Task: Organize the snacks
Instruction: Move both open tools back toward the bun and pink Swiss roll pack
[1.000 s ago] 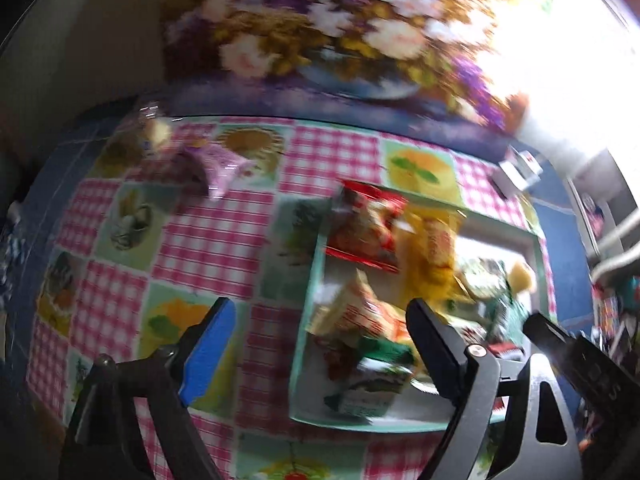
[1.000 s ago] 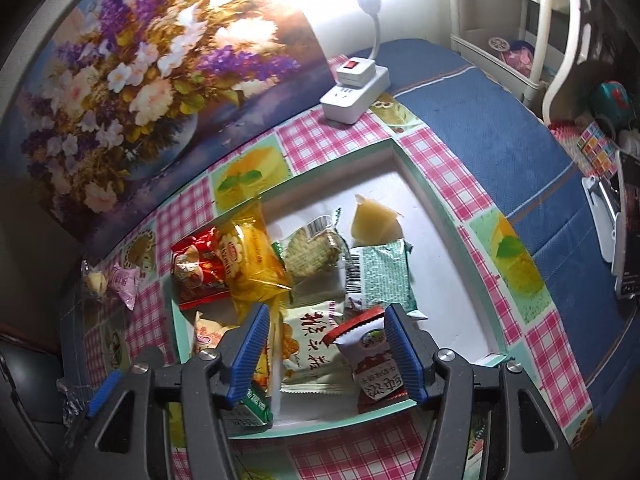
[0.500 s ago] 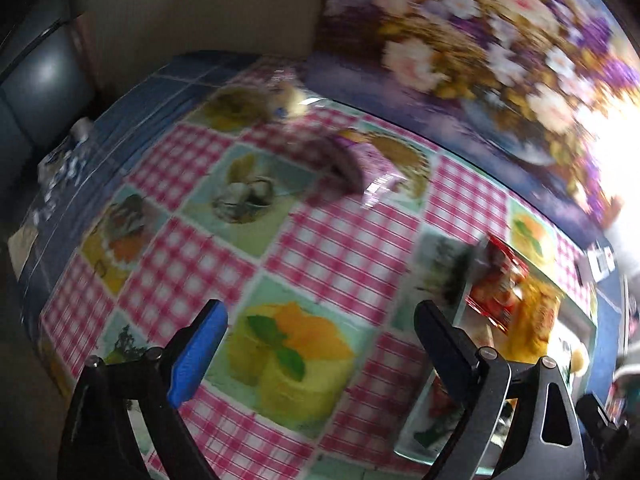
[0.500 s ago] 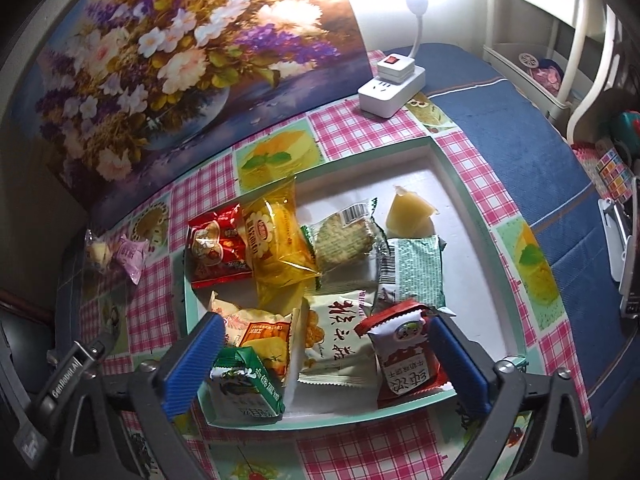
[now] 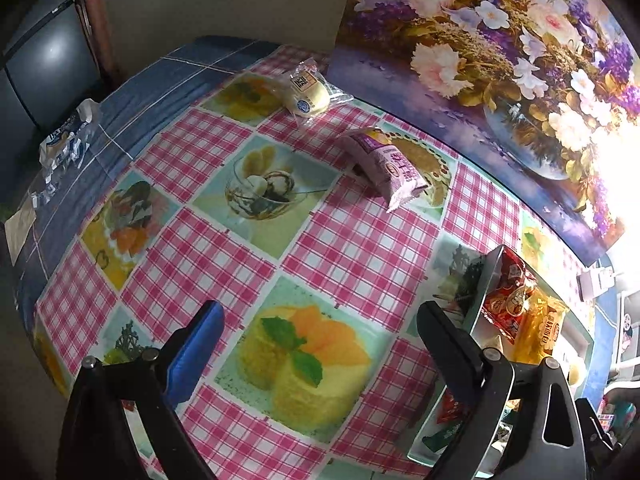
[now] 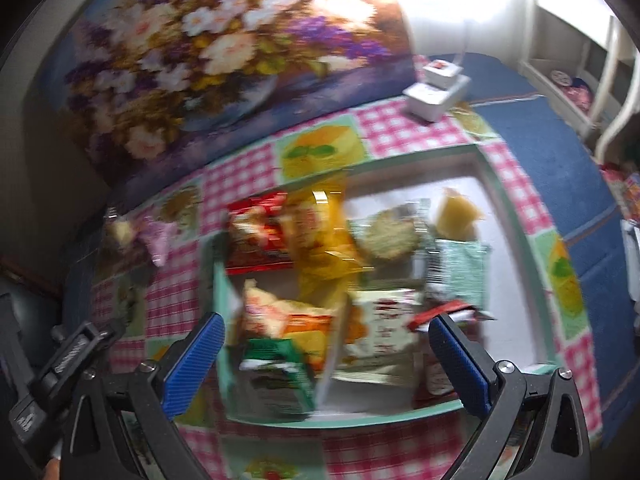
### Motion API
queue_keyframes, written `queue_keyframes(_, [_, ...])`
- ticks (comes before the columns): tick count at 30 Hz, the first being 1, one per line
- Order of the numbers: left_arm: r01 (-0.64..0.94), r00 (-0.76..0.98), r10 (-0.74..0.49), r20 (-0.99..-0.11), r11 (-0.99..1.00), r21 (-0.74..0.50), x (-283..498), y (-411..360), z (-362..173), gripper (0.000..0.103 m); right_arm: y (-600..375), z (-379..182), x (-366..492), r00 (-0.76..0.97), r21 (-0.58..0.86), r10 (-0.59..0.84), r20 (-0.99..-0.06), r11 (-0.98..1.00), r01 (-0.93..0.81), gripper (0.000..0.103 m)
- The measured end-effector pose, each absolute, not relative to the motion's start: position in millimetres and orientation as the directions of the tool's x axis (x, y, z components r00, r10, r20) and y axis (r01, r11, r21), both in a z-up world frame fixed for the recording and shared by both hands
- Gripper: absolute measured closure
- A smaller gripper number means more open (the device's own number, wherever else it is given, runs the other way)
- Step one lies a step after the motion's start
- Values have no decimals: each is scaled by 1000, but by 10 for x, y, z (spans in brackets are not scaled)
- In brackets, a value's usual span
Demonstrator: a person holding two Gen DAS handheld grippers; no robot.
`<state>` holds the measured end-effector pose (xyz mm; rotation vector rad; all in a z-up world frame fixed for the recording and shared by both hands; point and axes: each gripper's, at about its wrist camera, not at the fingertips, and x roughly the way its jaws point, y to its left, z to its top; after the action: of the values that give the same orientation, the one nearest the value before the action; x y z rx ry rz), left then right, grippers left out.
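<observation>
Both grippers stand wide apart and carry nothing: my left gripper (image 5: 316, 344) hangs over a cake picture on the checked cloth, my right gripper (image 6: 328, 364) over the near end of the tray (image 6: 222, 292).

From the right wrist, which is blurred, I see the green-rimmed tray crowded with packets: a red packet (image 6: 260, 236) and a yellow packet (image 6: 320, 240) at the far left, a round cracker pack (image 6: 386, 236) and a pale wedge (image 6: 456, 216) beyond, a green-and-white packet (image 6: 460, 272) to the right, and more wrappers near me that I cannot read.

Outside the tray, from the left wrist, a purple snack packet (image 5: 386, 168) lies on the tabletop (image 5: 360, 248), well apart from the tray's left rim. Farther off, near the corner, sits a clear-wrapped yellow bun (image 5: 310, 92).

A flower painting (image 5: 500, 60) leans along the back edge. A white power strip (image 6: 436, 88) rests at the far right on the blue cloth.
</observation>
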<state>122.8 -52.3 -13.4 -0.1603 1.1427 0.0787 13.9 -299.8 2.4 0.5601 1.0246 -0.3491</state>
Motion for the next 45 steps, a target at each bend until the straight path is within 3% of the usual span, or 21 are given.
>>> queue_keyframes(12, [-169, 431, 38, -902, 985, -40, 1293, -231, -99, 6, -2372, 97, 420, 589, 269, 6, -808, 893, 360, 0])
queue_keyframes(30, [-221, 398, 39, -916, 974, -55, 1455, 354, -403, 6, -1882, -168, 795, 525, 222, 51, -850, 937, 268, 0])
queue_keyframes(45, [-24, 450, -9, -893, 999, -21, 1898, 314, -400, 6, -1672, -247, 1240, 505, 236, 96, -858, 947, 220, 0])
